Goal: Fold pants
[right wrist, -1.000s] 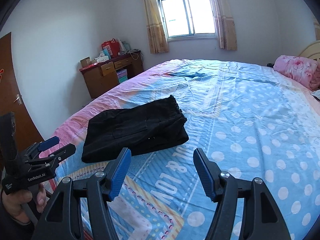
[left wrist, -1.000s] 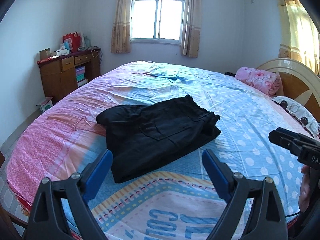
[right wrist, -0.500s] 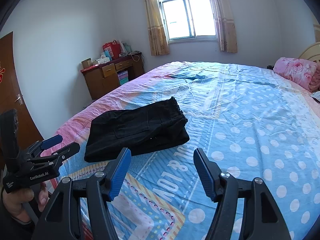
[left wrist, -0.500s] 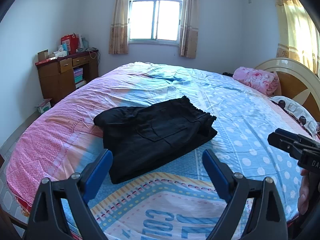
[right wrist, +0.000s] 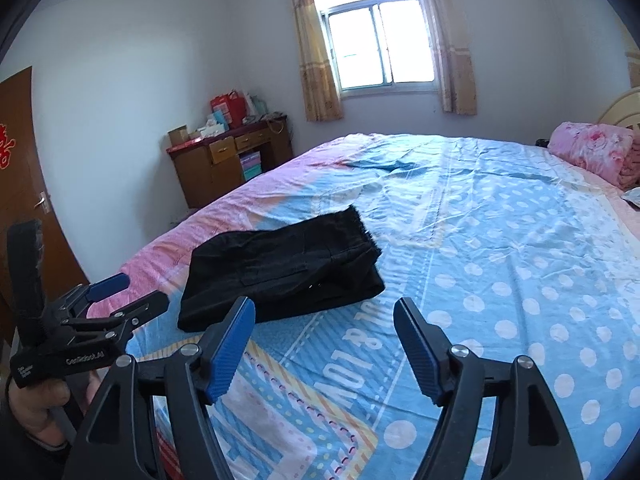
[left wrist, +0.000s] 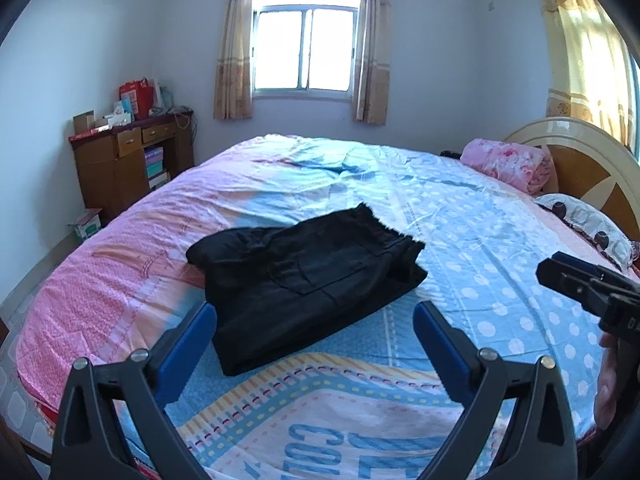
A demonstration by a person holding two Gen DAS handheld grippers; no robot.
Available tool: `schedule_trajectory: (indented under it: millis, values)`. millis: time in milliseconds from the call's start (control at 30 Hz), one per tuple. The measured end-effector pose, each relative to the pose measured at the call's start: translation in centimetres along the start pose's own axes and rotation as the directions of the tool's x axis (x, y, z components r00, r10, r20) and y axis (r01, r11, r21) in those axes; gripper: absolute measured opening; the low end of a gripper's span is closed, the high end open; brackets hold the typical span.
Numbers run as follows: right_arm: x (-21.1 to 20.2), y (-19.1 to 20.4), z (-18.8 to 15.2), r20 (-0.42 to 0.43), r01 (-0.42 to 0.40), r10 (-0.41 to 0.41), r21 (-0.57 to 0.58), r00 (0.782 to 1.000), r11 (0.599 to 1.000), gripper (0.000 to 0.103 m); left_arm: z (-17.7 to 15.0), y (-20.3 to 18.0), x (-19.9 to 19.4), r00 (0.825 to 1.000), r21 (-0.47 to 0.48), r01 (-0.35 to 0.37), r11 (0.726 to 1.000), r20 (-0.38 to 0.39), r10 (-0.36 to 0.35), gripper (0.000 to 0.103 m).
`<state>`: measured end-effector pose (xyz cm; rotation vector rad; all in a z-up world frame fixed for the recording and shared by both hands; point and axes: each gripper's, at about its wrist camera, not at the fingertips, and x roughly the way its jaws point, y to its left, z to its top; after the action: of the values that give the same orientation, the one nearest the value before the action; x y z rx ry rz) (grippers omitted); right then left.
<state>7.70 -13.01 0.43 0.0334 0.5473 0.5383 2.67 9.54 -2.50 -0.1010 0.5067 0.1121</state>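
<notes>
Black pants (left wrist: pixel 308 276) lie folded into a compact rectangle on the bed's blue and pink cover (left wrist: pixel 460 216), waistband toward the far right. They also show in the right wrist view (right wrist: pixel 280 272). My left gripper (left wrist: pixel 314 316) is open and empty, held back above the near edge of the bed, clear of the pants. My right gripper (right wrist: pixel 324 312) is open and empty, also held back from the pants. Each gripper shows at the edge of the other's view, the left one (right wrist: pixel 120 296) and the right one (left wrist: pixel 580 280).
A wooden dresser (left wrist: pixel 128 160) with boxes and a red bag stands against the left wall. A pink rolled blanket (left wrist: pixel 508 164) and a dotted pillow (left wrist: pixel 588 228) lie by the headboard (left wrist: pixel 580 148) at the right. A brown door (right wrist: pixel 24 184) is at far left.
Both grippers have drawn back and tilted up a little from the bed. The pants have not moved and both grippers stay open.
</notes>
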Motion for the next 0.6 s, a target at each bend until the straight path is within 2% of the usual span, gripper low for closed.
schedule_trajectory:
  millis: [167,467,600]
  values:
    - [-0.6,-0.4,0.2,0.018,-0.004,0.003,0.018,1.000,1.000,0.074,0.5,-0.6,-1.1,0.999,0.019,-0.012,1.000,0.045,0.011,0.101]
    - [-1.0,-0.2,0.2,0.026,-0.005,0.004,0.011,1.000,1.000,0.074,0.7,-0.4,-1.4,0.997,0.013,-0.049,0.999,0.052,0.048,0.103]
    - [-1.2,-0.1,0.0,0.028,-0.011,0.011,0.006,1.000,1.000,0.074,0.6,-0.1,-1.3,0.998,-0.001,-0.043,0.999,0.042,0.043,0.103]
